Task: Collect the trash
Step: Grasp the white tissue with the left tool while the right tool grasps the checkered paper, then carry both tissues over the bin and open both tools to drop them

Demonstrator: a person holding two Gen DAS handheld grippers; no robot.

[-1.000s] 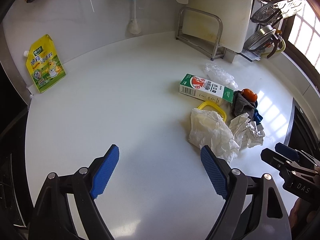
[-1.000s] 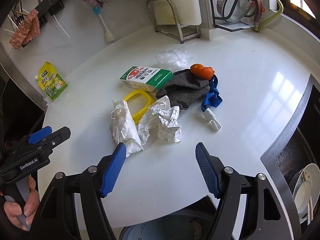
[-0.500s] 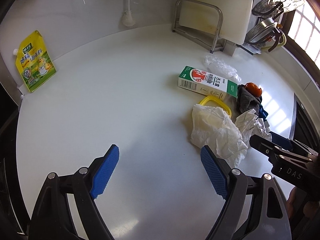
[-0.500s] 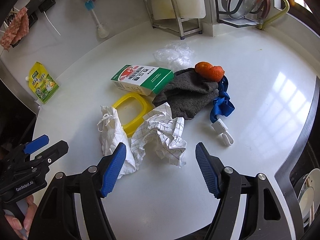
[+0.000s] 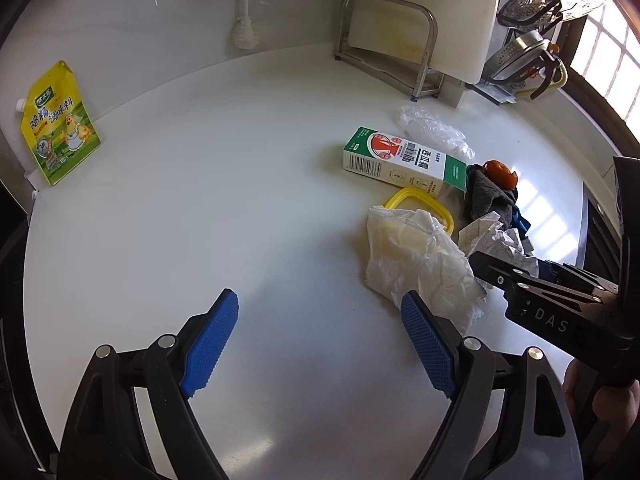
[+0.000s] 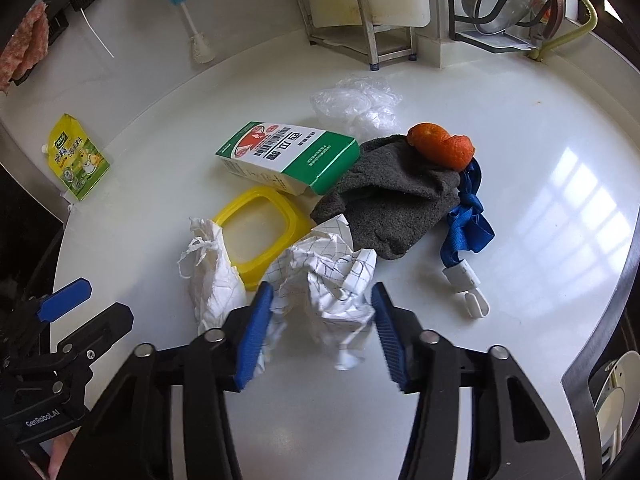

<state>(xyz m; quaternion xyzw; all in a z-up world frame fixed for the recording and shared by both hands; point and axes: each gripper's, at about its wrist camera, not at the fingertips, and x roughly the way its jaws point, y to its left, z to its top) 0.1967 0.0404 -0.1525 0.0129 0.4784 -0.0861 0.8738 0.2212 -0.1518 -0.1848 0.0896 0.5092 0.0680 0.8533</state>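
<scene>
A trash pile lies on the white counter (image 6: 520, 152): a crumpled checked paper (image 6: 332, 280), a crumpled white tissue (image 6: 212, 280), a green and white carton (image 6: 288, 156), orange peel (image 6: 440, 144) and clear plastic wrap (image 6: 356, 104). My right gripper (image 6: 322, 328) is open, its blue pads on either side of the near end of the checked paper. My left gripper (image 5: 316, 344) is open and empty above the bare counter, left of the white tissue (image 5: 416, 256). The carton (image 5: 400, 160) also shows in the left wrist view.
A yellow plastic ring (image 6: 260, 228), a grey cloth (image 6: 392, 200) and a blue strap with a white clip (image 6: 464, 232) lie in the pile. A yellow seasoning pouch (image 5: 60, 124) leans at the back left. A cutting board rack (image 5: 392, 40) stands behind. A sink edge (image 6: 600, 340) is at the right.
My right gripper has moved forward to the checked paper and its jaws have narrowed around it. My left gripper has stayed nearly still and open.
</scene>
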